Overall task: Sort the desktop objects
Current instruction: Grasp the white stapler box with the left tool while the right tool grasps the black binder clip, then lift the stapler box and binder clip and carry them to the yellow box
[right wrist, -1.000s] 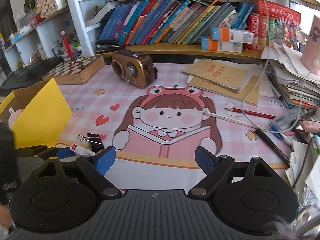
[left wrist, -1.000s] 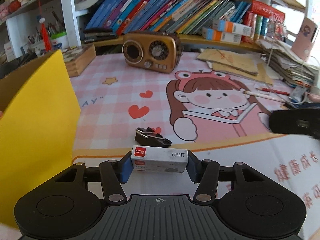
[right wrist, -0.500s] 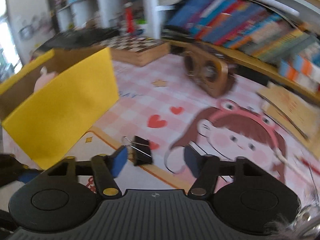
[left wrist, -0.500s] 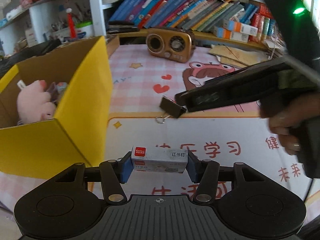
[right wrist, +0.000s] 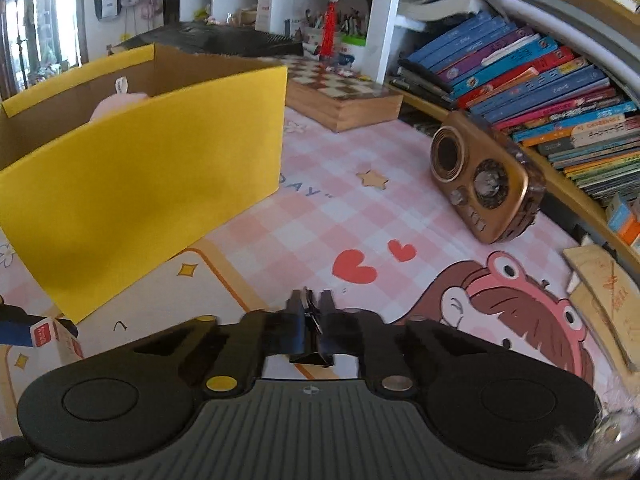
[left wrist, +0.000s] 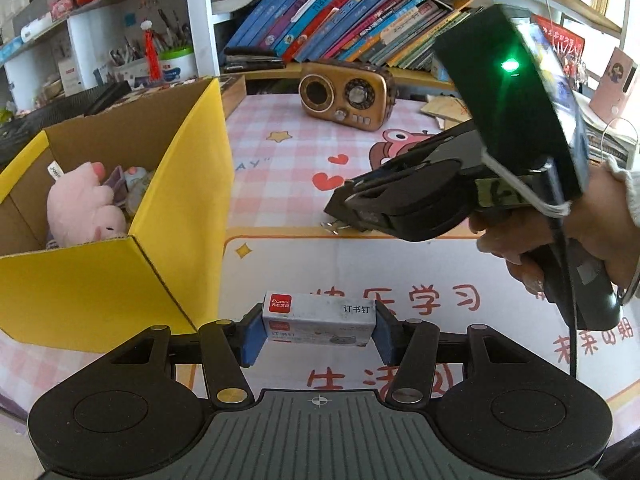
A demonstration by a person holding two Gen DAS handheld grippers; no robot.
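My left gripper is shut on a white staple box with a red label, held above the mat just right of the yellow cardboard box. The staple box also shows at the left edge of the right wrist view. My right gripper is shut on a black binder clip, low over the mat near the red hearts. In the left wrist view the right gripper points left, the clip's wire handles poking out below it. The yellow box holds a pink plush toy.
A brown retro radio stands at the back of the pink cartoon mat. A wooden chessboard box lies behind the yellow box. Rows of books fill the shelf. Brown envelopes lie to the right.
My right gripper has closed on the binder clip and swung left towards the yellow box. My left gripper, still holding the staple box, has pulled back and up beside the yellow box.
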